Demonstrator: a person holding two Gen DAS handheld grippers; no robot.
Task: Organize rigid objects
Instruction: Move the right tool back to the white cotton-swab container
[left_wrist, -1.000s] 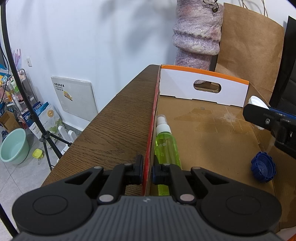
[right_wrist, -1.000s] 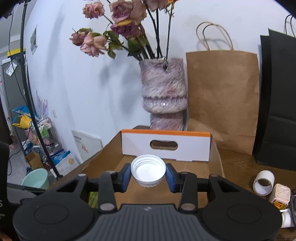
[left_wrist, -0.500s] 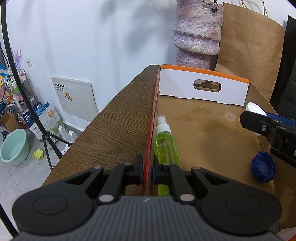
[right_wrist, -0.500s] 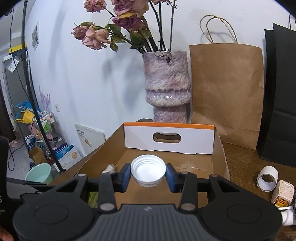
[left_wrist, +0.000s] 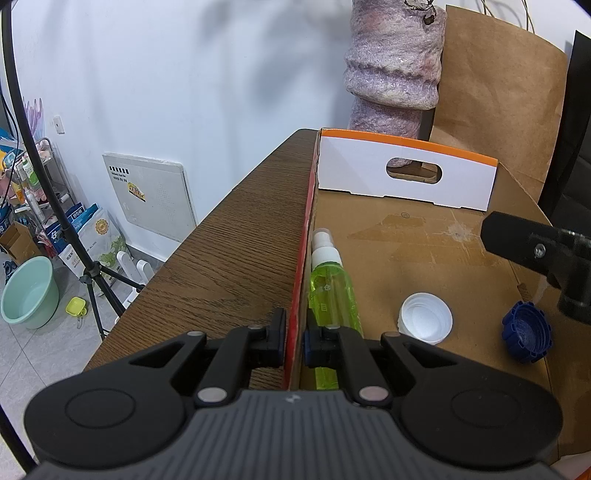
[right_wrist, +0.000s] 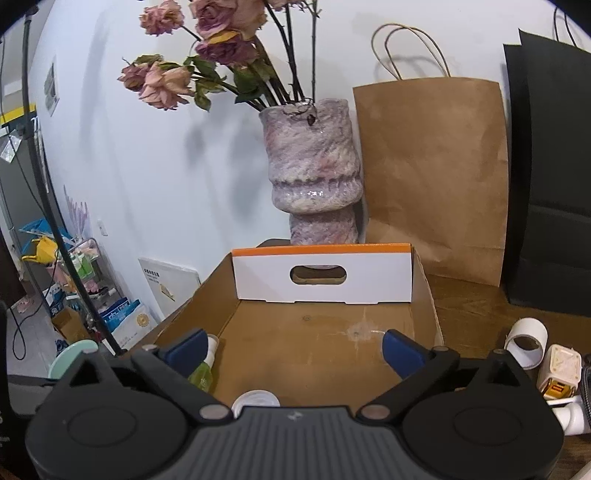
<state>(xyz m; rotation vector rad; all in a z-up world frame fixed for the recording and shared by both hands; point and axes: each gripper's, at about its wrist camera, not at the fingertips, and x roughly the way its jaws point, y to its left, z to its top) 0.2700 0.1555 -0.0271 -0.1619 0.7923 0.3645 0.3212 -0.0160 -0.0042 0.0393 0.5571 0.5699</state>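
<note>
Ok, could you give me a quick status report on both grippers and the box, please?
Left gripper shut on the cardboard box wall. Right gripper jaws just opened, nothing between them. White cap lies in box, between green spray bottle and blue cap. Nothing in the way.

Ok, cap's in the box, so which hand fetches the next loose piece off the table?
Right, probably. Its tool has just opened and holds nothing, with the white tube nearby, while the left tool is clamped on the box wall.
</note>
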